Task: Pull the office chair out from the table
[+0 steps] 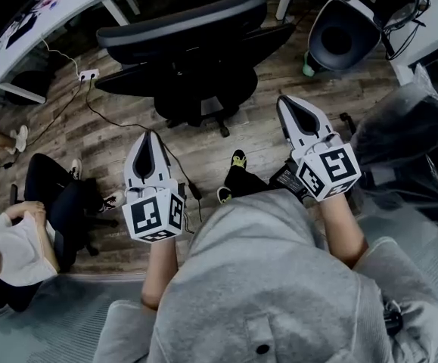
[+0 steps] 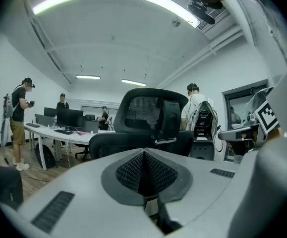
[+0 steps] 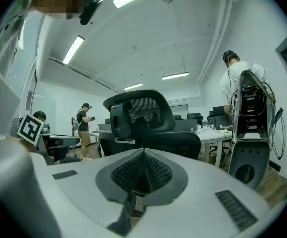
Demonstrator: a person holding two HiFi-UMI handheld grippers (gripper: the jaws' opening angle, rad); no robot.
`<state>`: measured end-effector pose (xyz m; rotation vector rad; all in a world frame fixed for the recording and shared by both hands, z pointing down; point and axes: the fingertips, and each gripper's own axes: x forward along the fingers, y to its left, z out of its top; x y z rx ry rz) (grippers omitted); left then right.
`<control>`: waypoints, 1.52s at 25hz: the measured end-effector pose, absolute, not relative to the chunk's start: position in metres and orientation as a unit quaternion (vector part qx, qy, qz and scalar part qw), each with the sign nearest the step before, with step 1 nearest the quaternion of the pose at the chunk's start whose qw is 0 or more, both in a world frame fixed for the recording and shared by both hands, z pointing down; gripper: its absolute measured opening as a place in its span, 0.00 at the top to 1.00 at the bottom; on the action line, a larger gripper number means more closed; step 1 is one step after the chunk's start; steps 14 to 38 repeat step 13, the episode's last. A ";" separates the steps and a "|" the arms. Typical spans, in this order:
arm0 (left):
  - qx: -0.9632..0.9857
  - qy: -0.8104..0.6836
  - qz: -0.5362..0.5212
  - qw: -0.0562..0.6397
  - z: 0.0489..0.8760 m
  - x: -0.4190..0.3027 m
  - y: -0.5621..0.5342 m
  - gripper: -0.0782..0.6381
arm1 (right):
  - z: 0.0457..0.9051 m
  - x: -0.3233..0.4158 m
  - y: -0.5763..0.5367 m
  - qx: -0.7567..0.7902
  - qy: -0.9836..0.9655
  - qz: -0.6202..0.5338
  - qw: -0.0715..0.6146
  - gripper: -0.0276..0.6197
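Left tongs [image 1: 150, 136], right tongs [image 1: 285, 101] closed; mesh-backed chair [image 1: 182, 23]

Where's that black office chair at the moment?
In the head view the office chair stands top centre on the wooden floor, by the edge of the white table, ahead of the left gripper and right gripper, touching neither.

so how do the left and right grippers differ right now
Pose: the left gripper points almost straight up the head view, while the right gripper leans up and to the left.
Place: the right gripper sits higher in that view than the left gripper.
Shared: both have jaws shut with nothing between them, both face the office chair, and neither touches it.
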<state>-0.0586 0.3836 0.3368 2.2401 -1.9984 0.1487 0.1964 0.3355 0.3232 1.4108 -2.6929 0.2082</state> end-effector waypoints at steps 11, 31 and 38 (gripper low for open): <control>0.737 -0.670 0.057 0.068 0.338 -0.059 0.403 0.87 | 0.330 0.202 0.346 0.466 -0.881 0.067 0.051 0.91; 0.737 -0.670 0.058 0.069 0.340 -0.058 0.405 0.87 | 0.332 0.202 0.348 0.463 -0.882 0.065 0.053 0.91; 0.737 -0.670 0.058 0.069 0.340 -0.058 0.405 0.87 | 0.332 0.202 0.348 0.463 -0.882 0.065 0.053 0.91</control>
